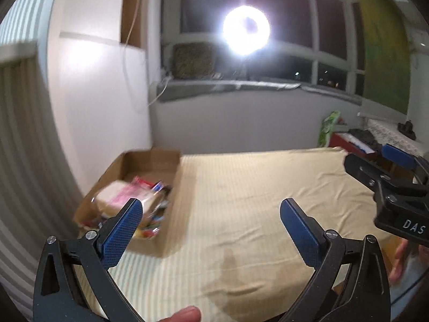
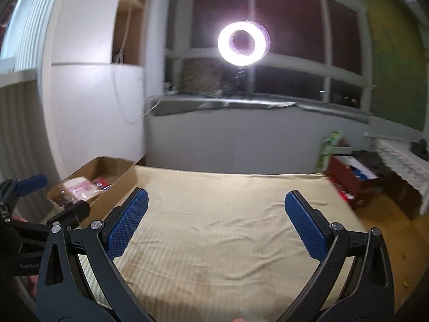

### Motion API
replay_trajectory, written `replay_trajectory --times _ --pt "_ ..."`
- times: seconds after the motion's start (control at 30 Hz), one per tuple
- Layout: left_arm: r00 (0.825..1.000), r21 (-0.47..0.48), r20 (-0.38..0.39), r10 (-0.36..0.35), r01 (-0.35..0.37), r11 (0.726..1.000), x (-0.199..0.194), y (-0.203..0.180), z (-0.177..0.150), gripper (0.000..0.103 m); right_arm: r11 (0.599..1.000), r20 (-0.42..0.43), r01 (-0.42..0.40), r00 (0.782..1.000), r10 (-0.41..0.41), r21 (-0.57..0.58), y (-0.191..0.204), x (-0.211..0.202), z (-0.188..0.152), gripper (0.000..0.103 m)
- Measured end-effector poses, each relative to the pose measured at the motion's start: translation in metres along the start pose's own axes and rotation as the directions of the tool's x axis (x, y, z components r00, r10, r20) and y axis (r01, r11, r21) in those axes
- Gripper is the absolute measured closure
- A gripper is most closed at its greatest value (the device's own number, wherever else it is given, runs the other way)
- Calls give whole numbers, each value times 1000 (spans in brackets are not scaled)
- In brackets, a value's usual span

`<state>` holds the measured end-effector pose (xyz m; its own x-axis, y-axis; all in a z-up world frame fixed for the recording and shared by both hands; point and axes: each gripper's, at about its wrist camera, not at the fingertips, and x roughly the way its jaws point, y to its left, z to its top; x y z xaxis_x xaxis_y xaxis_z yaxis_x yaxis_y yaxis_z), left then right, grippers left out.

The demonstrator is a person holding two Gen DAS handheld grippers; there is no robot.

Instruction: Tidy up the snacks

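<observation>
A brown cardboard box [image 1: 154, 161] lies at the left edge of a bed with a cream striped sheet [image 1: 254, 196]. Several snack packets [image 1: 128, 196], pink, red and clear, lie inside it. The box shows in the right wrist view [image 2: 112, 185] too, with the packets [image 2: 83, 187]. My left gripper [image 1: 210, 209] is open and empty, just right of the box, above the sheet. My right gripper [image 2: 215, 201] is open and empty over the middle of the sheet [image 2: 228, 214]. The right gripper's body shows at the right of the left wrist view [image 1: 396, 190].
A bright ring light [image 1: 246, 30] stands at the window sill behind the bed. A white wall [image 1: 93, 94] runs along the left. A red box [image 2: 351, 177] with clutter and a green packet [image 2: 328, 150] sit on the floor to the right.
</observation>
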<state>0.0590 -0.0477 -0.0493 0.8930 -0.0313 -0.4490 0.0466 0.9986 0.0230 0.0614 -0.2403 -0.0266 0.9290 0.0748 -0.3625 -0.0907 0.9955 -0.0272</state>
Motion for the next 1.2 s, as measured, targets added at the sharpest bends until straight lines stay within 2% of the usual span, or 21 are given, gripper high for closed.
replay_trajectory --times 0.13,0.3,0.53,0.73,1.2 --pt "998 54 66 22 -26 998 -22 -24 10 1 1000 39 15 999 -15 13 -4 -27 10 0" --pt "995 58 102 19 -25 998 -41 -19 16 1 1000 59 -11 998 10 23 4 -42 16 0" --pt "998 9 66 13 -13 1000 -44 3 11 1 999 34 -33 999 33 -12 25 -33 9 0" --pt "999 -1 36 11 -11 1000 -40 7 1 1 999 3 -43 999 43 -18 32 -20 -1 0" --pt "999 8 42 8 -8 1000 -45 7 2 1 999 10 -41 999 42 -18 27 -20 0 0"
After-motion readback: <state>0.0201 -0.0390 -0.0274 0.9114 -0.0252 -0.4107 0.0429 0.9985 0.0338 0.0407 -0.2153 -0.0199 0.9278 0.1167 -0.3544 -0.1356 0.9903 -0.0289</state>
